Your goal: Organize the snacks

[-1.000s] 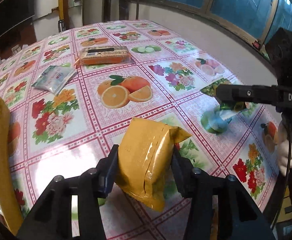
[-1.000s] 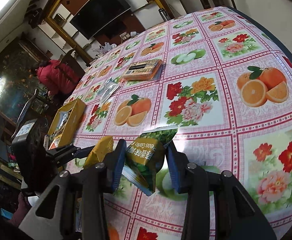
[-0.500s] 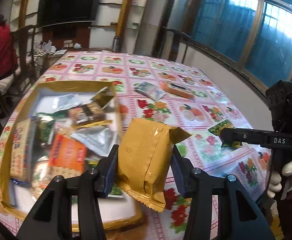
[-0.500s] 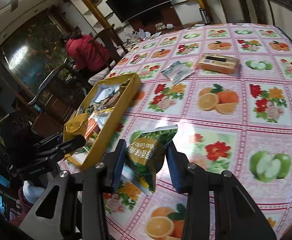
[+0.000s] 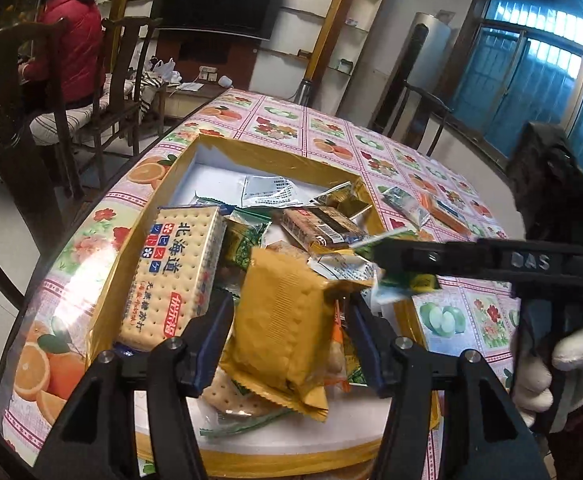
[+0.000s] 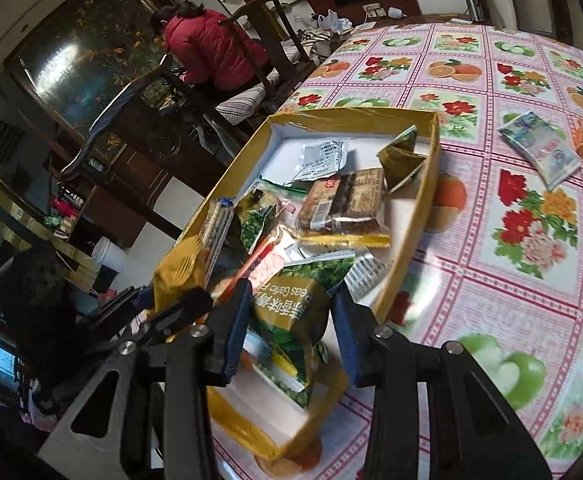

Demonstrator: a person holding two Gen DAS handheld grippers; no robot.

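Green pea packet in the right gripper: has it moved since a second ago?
Yes. The green pea packet, held by the right gripper, has travelled from above bare tablecloth to above the near end of the yellow box.

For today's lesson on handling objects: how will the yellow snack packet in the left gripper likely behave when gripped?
The yellow snack packet looks crinkly with loose sealed edges, so probably light and somewhat floppy. The left gripper holds it tilted; its glossy film may slip.

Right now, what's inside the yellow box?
The yellow box holds loose snacks: a cracker pack, a brown bar, a gold pouch, a white sachet. Whatever lies beneath the pile is covered.
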